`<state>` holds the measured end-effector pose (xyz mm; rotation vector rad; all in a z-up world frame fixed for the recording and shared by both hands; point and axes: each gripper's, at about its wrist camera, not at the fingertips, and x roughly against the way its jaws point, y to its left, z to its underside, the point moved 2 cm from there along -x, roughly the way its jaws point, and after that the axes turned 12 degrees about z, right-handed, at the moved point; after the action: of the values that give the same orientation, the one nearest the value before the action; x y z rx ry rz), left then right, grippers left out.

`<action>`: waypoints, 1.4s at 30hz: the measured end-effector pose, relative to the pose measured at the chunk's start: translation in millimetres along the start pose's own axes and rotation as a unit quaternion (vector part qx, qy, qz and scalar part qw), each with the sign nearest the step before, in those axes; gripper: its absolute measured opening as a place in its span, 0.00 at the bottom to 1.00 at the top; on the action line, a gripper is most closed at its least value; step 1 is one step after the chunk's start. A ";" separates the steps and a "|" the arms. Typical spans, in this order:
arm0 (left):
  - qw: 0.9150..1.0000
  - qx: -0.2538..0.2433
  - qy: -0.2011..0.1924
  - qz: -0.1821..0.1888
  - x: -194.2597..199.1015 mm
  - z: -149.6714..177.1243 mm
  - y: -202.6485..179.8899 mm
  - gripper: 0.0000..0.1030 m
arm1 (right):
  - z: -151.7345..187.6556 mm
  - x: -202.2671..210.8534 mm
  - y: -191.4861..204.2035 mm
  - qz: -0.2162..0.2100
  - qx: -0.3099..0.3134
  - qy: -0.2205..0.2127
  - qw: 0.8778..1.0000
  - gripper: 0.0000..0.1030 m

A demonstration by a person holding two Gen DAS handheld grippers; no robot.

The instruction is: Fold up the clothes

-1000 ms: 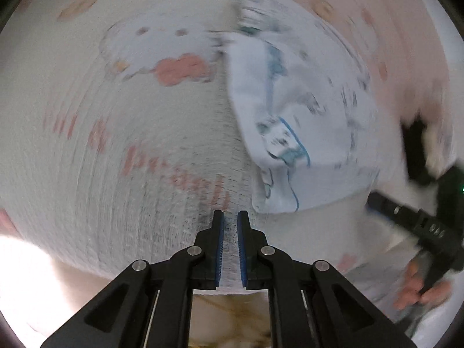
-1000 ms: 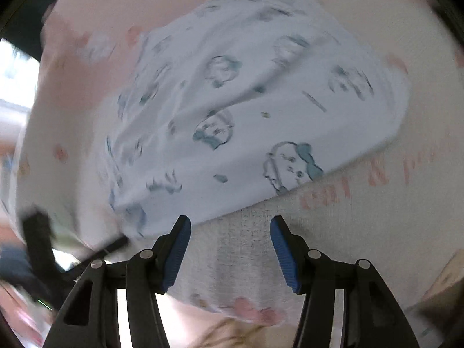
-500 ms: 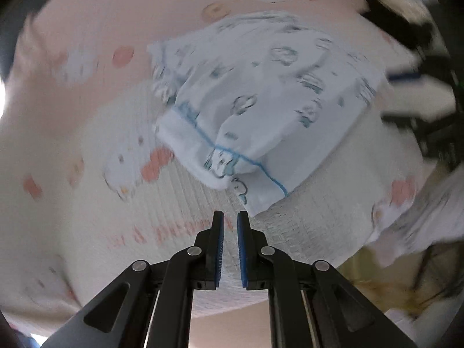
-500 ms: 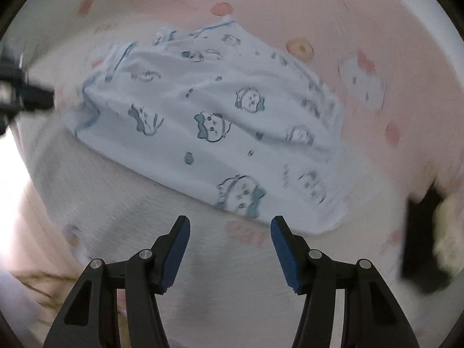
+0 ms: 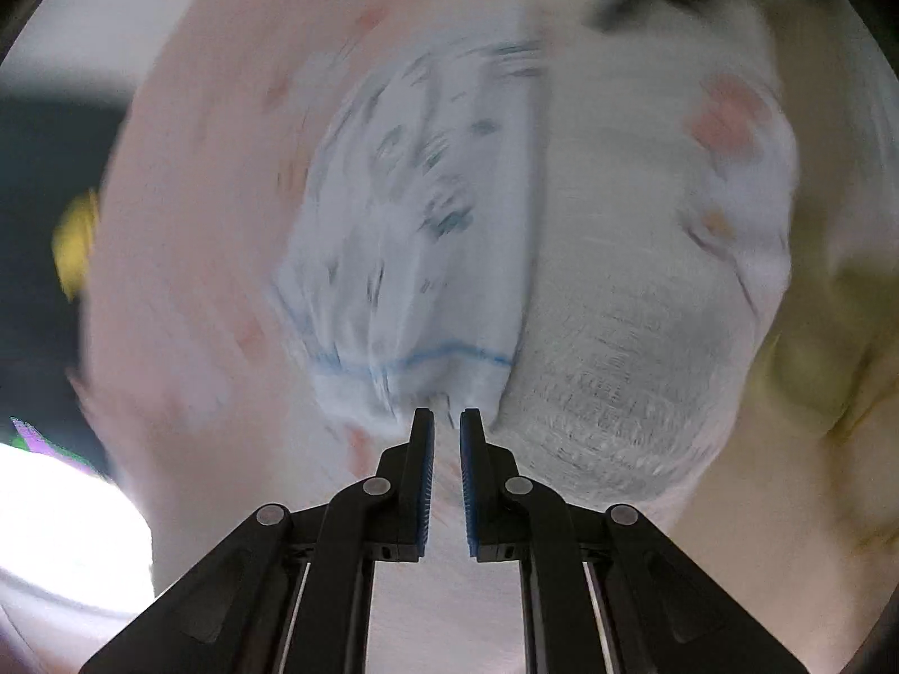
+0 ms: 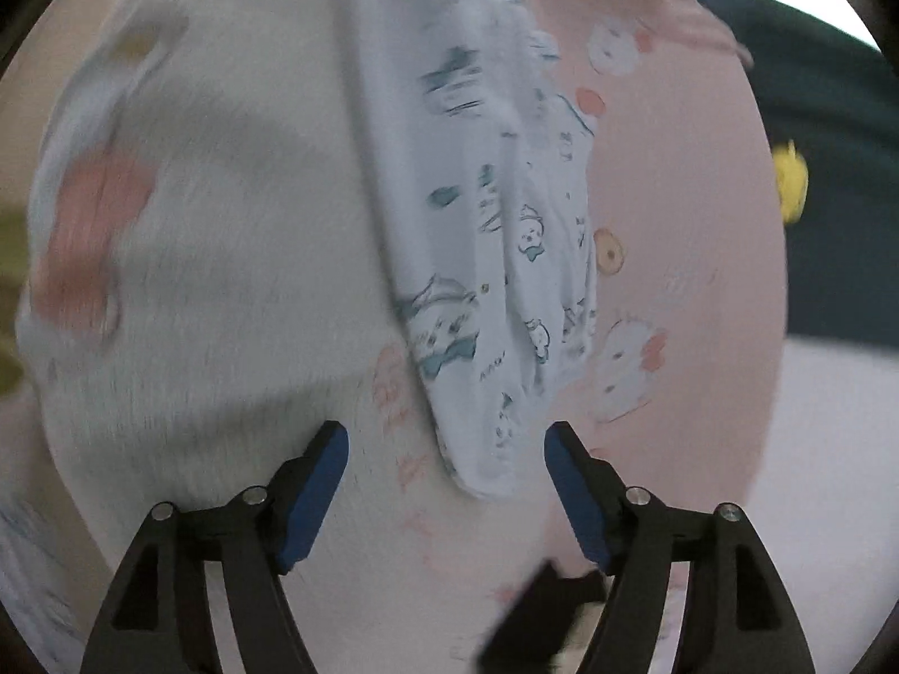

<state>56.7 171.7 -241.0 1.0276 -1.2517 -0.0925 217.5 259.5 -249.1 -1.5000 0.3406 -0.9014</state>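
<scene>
A pale blue garment (image 5: 416,258) printed with small cartoon figures and edged in blue lies folded on a pink and white cartoon blanket (image 5: 618,281). In the blurred left wrist view my left gripper (image 5: 446,421) is shut, its tips at the garment's near hem, with no cloth seen between the pads. In the right wrist view the garment (image 6: 483,281) runs as a long strip toward my right gripper (image 6: 446,438). Its jaws are opening, and the garment's near corner lies between the fingers without either pad touching it.
The blanket's white quilted part (image 6: 225,281) and pink part (image 6: 674,224) cover the surface. A dark area with a yellow object (image 6: 791,180) lies beyond the blanket's edge. Yellowish fabric (image 5: 814,365) shows at the right. A blurred black object (image 6: 539,618) sits low between the right fingers.
Both views have rolled about a quarter turn and come closer to the garment, which now runs lengthwise toward the fingers. The right jaws stand wider. The left jaws stay shut.
</scene>
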 end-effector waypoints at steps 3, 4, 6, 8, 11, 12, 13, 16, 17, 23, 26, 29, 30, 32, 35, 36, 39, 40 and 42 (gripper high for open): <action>0.991 -0.119 -0.012 -0.058 0.9 -4.7 -31.9 0.07 | 3.8 -0.2 -1.5 0.000 -0.001 0.002 1.000 0.70; 0.991 -0.124 -0.006 -0.052 -1.9 -5.5 -36.0 0.08 | 4.7 -1.7 -3.7 -0.003 -0.007 0.005 1.000 0.73; 0.993 -0.116 0.019 -0.030 -10.1 -7.3 -39.1 0.08 | 5.8 -9.3 -9.4 -0.006 -0.022 0.013 1.000 0.75; 0.995 -0.097 0.037 -0.009 -16.4 -8.6 -37.4 0.08 | 6.8 -17.6 -13.6 -0.011 -0.032 0.021 0.999 0.75; 0.994 -0.092 0.058 -0.020 -26.9 -8.4 -34.6 0.08 | 8.5 -26.5 -17.9 -0.016 -0.043 0.032 0.998 0.75; 0.993 -0.096 0.067 -0.029 -31.1 -7.8 -34.3 0.08 | 9.0 -27.5 -18.6 -0.017 -0.046 0.035 0.998 0.75; 0.990 -0.107 0.080 -0.045 -37.9 -5.8 -35.7 0.08 | 9.2 -28.8 -19.5 -0.019 -0.049 0.036 0.998 0.75; 0.981 -0.124 0.102 -0.109 -62.2 3.8 -33.7 0.07 | 9.7 -28.6 -19.1 -0.022 -0.056 0.045 0.997 0.75; 0.981 -0.117 0.103 -0.115 -65.9 5.6 -30.3 0.07 | 9.9 -25.7 -18.2 -0.021 -0.057 0.048 0.997 0.75; 0.985 -0.113 0.096 -0.085 -47.5 3.0 -37.2 0.08 | 9.3 -24.7 -17.6 -0.022 -0.062 0.056 0.996 0.75; 0.992 -0.094 0.077 -0.040 -34.4 -4.7 -35.6 0.08 | 9.4 -20.8 -17.2 -0.025 -0.066 0.056 0.996 0.75; 0.995 -0.050 0.081 -0.002 -33.4 -13.3 -22.2 0.08 | 9.3 -20.0 -17.2 -0.028 -0.064 0.056 0.996 0.75; 0.996 -0.041 0.084 0.005 -33.1 -15.9 -18.3 0.08 | 9.3 -20.1 -17.4 -0.029 -0.064 0.058 0.996 0.75; 0.997 -0.031 0.077 -0.003 -28.7 -21.7 -10.0 0.08 | 10.1 -20.5 -18.1 -0.032 -0.062 0.061 0.996 0.75; 0.997 -0.028 0.055 -0.037 -16.8 -30.4 -2.2 0.08 | 11.9 -20.7 -19.1 -0.033 -0.062 0.064 0.995 0.75; 0.998 -0.023 0.043 -0.036 -11.3 -34.4 -1.3 0.08 | 13.3 -21.3 -19.2 -0.035 -0.064 0.067 0.995 0.75; 1.000 -0.007 0.024 -0.013 -19.0 -45.0 4.6 0.08 | 15.2 -21.6 -19.7 -0.037 -0.068 0.069 0.995 0.75; 1.000 -0.005 0.024 -0.005 -23.9 -48.2 5.5 0.09 | 15.5 -21.7 -19.9 -0.038 -0.069 0.069 0.994 0.75; 0.999 -0.011 0.037 0.006 -34.9 -52.1 2.9 0.09 | 16.2 -21.7 -20.2 -0.039 -0.072 0.070 0.994 0.75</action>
<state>84.6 223.9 -262.1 0.9958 -1.1879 -0.0592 208.8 289.2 -235.6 -1.5949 0.4593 -1.0663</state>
